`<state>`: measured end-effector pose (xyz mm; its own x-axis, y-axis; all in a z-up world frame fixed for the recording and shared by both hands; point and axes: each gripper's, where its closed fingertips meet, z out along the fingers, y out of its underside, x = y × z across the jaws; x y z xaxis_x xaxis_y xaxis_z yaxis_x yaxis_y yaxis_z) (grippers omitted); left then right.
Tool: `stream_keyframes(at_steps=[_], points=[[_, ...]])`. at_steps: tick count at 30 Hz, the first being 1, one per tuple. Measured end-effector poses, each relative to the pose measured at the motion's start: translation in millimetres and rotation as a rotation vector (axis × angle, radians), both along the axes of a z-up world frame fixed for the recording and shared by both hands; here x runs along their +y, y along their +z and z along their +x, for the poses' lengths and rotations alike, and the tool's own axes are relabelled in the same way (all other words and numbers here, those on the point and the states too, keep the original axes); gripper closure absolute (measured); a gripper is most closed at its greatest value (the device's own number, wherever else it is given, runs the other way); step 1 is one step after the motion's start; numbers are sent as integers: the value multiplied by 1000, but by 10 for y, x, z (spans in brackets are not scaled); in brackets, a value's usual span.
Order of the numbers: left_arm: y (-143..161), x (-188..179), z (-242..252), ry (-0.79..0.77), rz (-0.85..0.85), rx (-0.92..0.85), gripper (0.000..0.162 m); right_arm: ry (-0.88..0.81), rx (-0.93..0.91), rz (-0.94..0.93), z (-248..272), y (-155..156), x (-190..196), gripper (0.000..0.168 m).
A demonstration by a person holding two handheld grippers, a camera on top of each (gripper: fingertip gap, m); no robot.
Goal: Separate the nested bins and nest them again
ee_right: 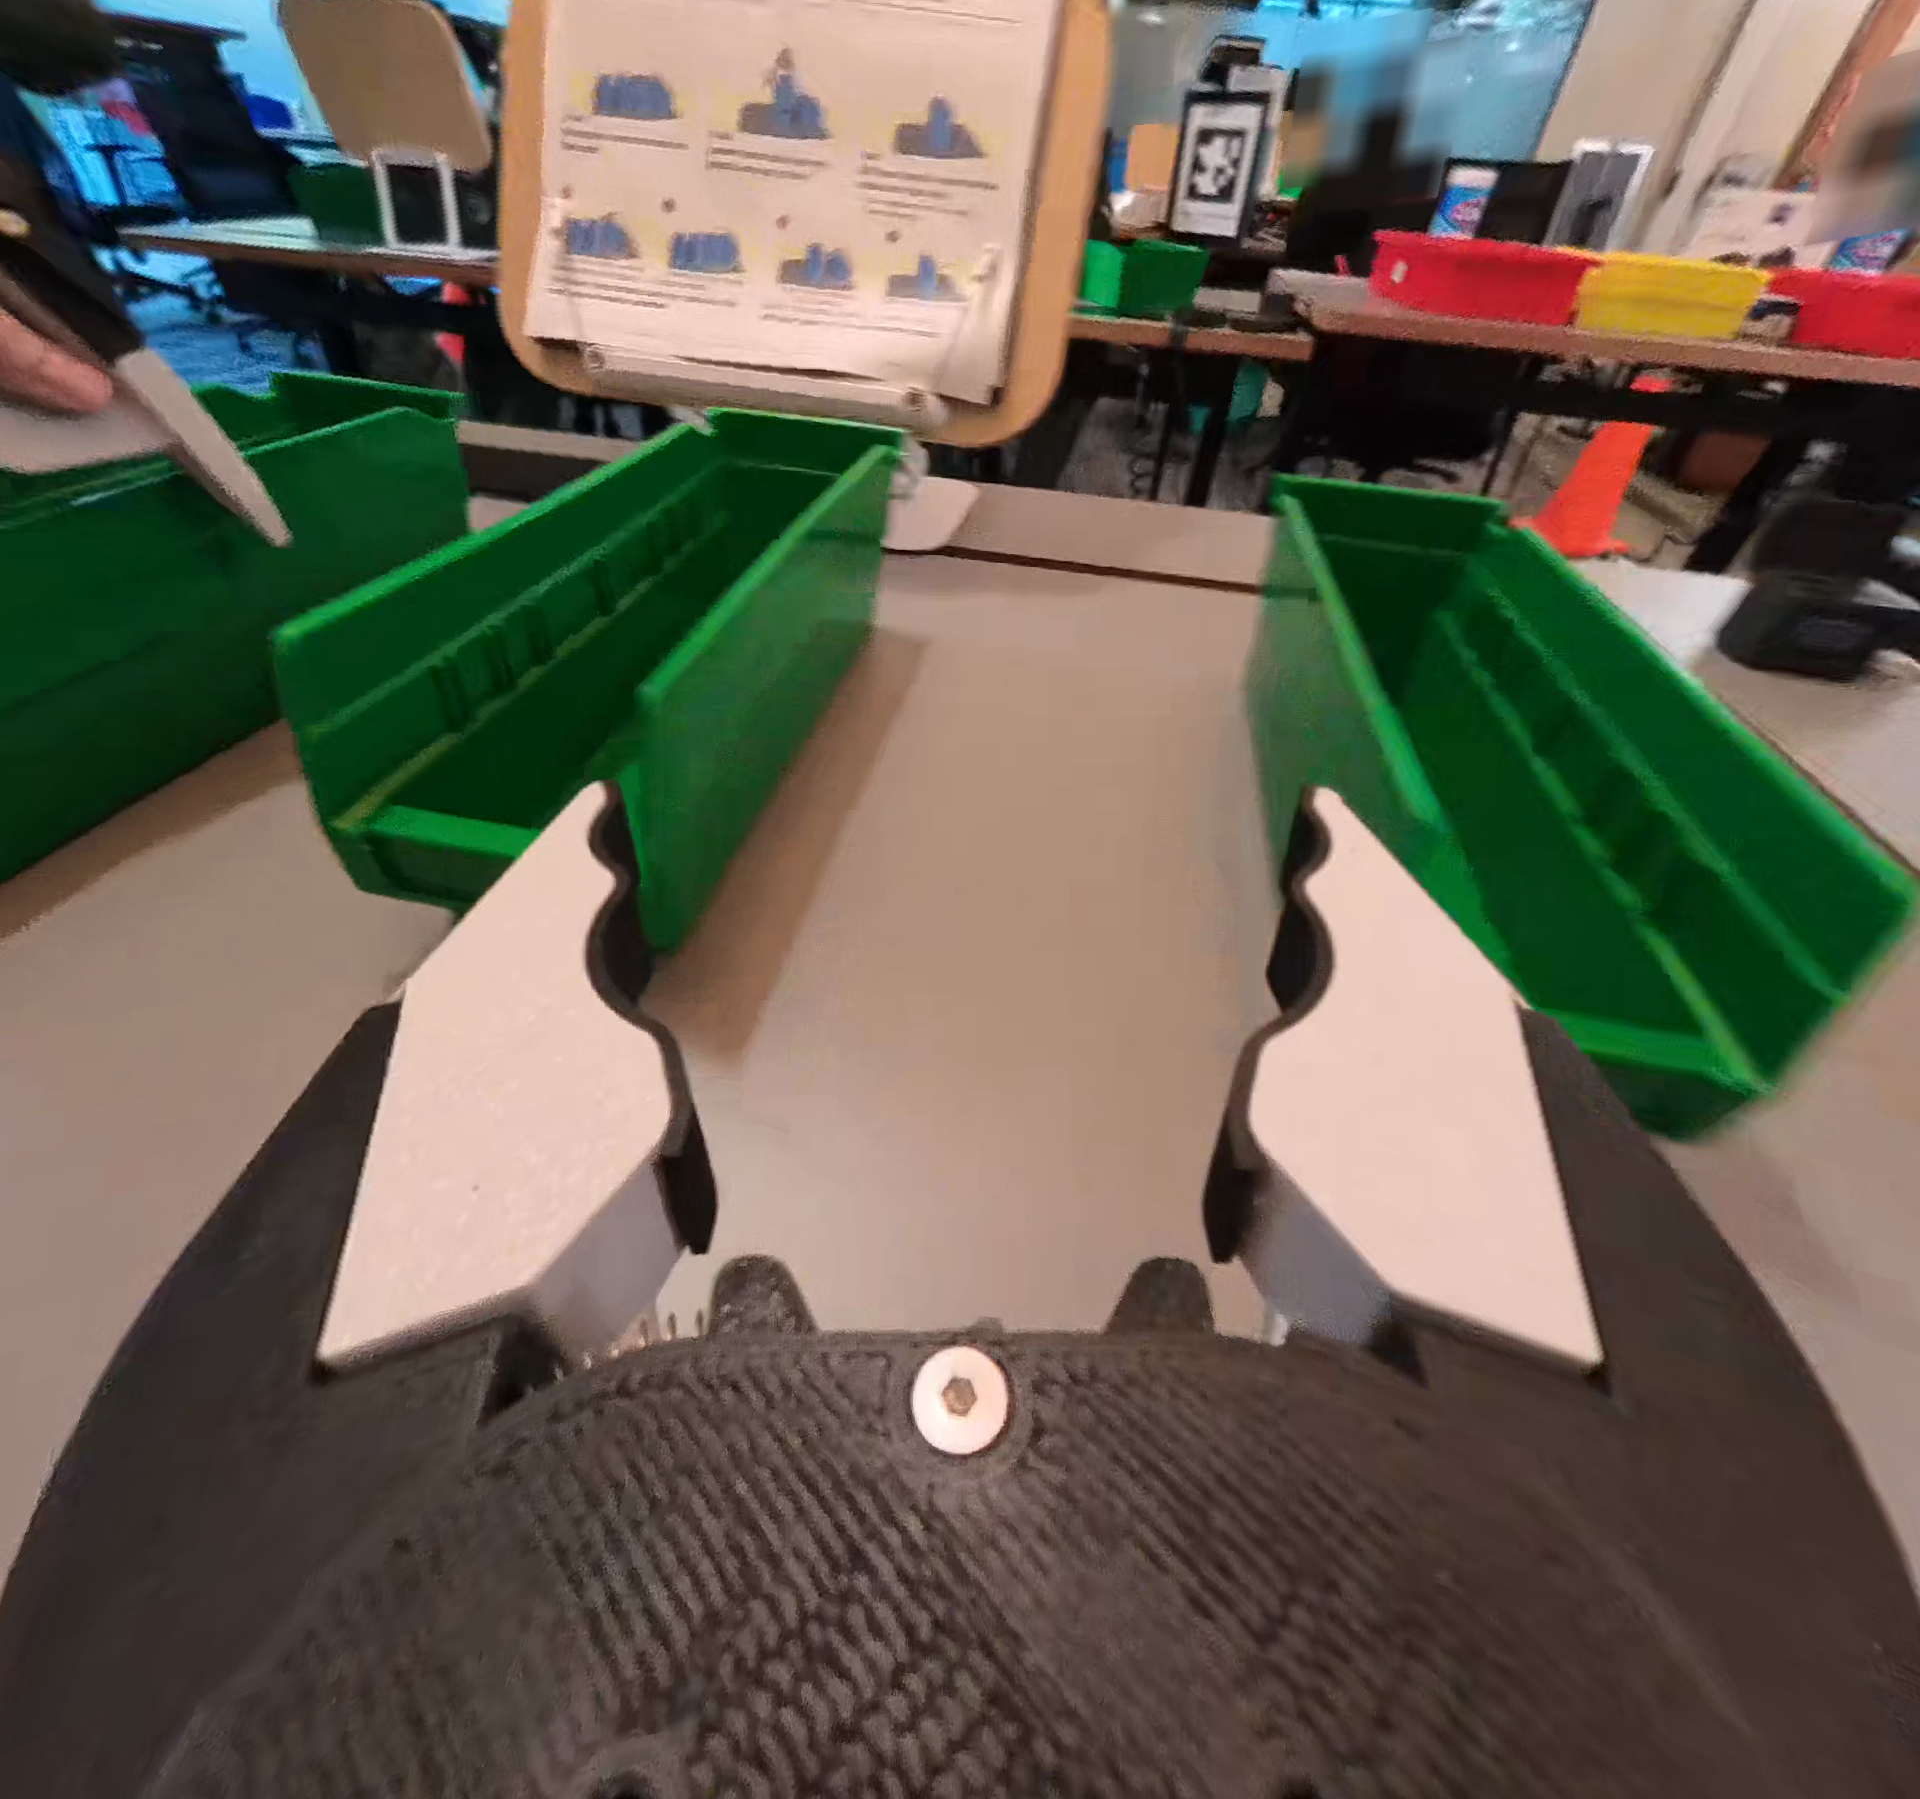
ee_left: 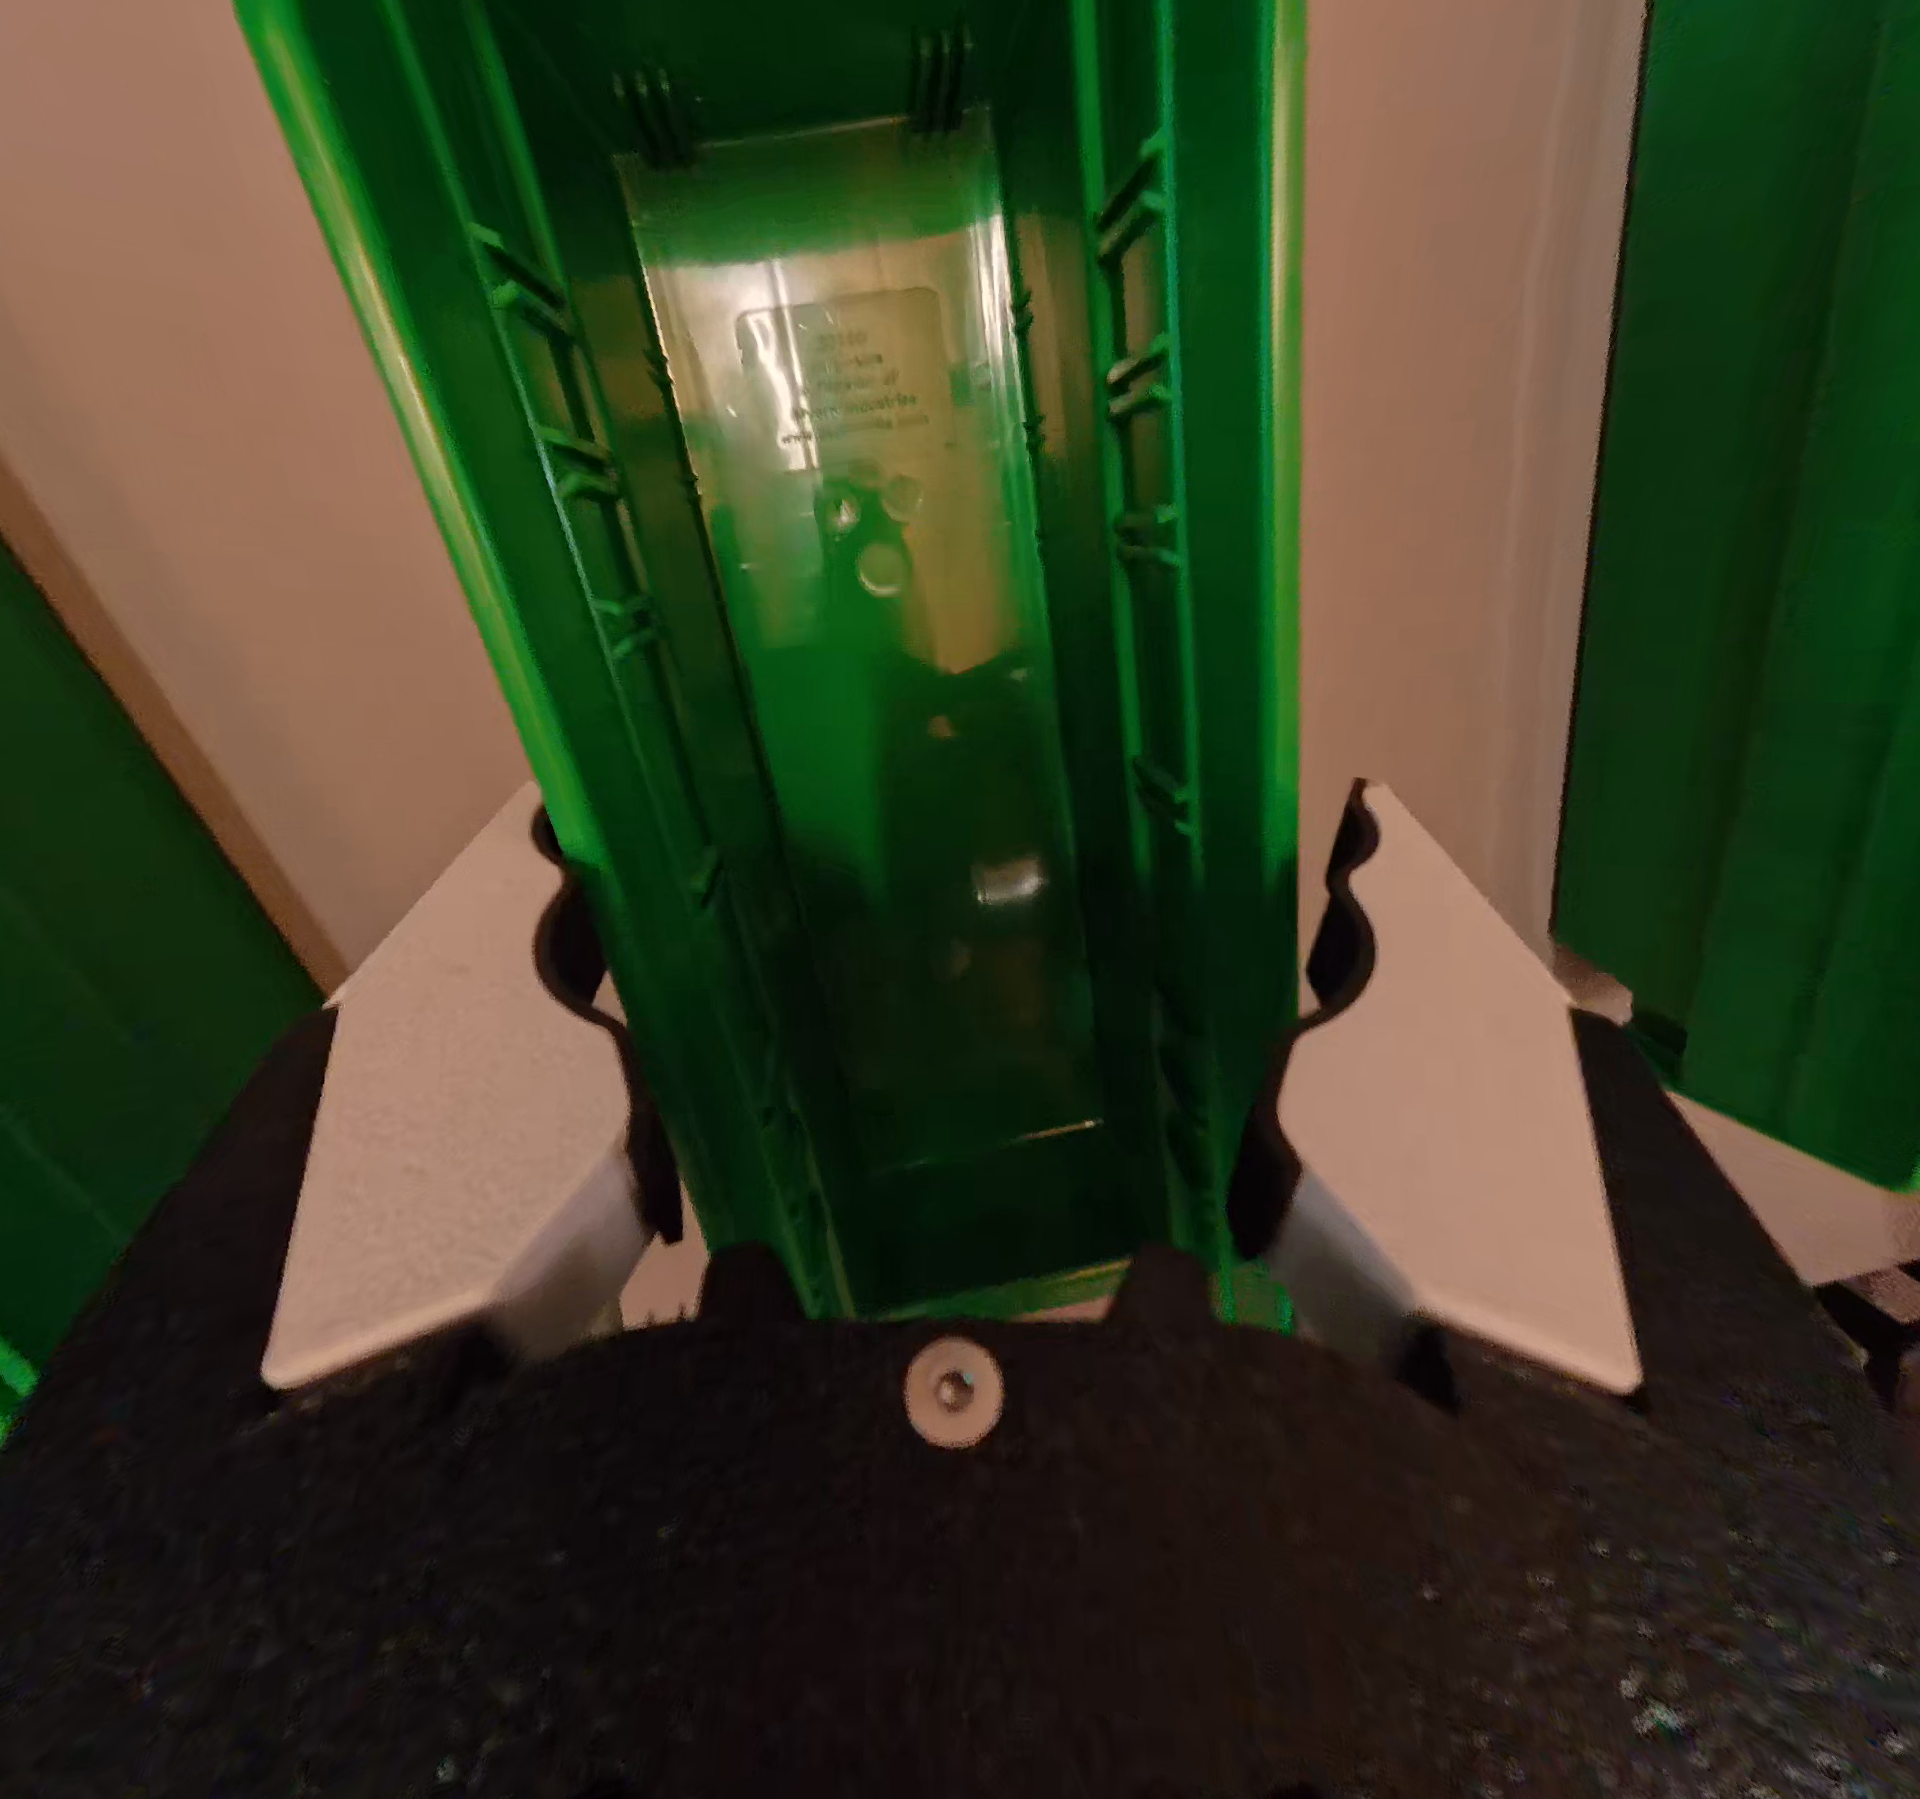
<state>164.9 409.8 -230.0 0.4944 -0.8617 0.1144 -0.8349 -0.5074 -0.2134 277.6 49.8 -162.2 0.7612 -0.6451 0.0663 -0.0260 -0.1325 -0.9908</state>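
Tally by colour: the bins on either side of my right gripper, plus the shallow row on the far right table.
Green open-top plastic bins: 2
Red shallow plastic bins: 2
Yellow shallow plastic bin: 1
Total: 5

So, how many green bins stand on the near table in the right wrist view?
3: the left bin at the left edge, the middle bin left of centre, the right bin at the right. The cropped left bin may hide another.

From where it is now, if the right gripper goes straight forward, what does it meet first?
Probably only bare table: the right gripper is open and points along the gap between two green bins. Depth is unclear.
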Motion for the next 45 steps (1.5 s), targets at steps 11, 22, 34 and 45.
stream_keyframes(at_steps=[11,22,34,45], points=[[-47,-133,-180,-5,60,123,17,-106,6,-22,568,-146,-1194,36],[-51,-35,-237,-72,71,278,44,-132,39,84,711,-16,-1482,44],[369,-308,45,-48,1,128,58,-170,6,80,801,84,-1705,48],[1461,-1123,610,-60,-52,38,56,-183,-8,74,801,135,-1723,49]])
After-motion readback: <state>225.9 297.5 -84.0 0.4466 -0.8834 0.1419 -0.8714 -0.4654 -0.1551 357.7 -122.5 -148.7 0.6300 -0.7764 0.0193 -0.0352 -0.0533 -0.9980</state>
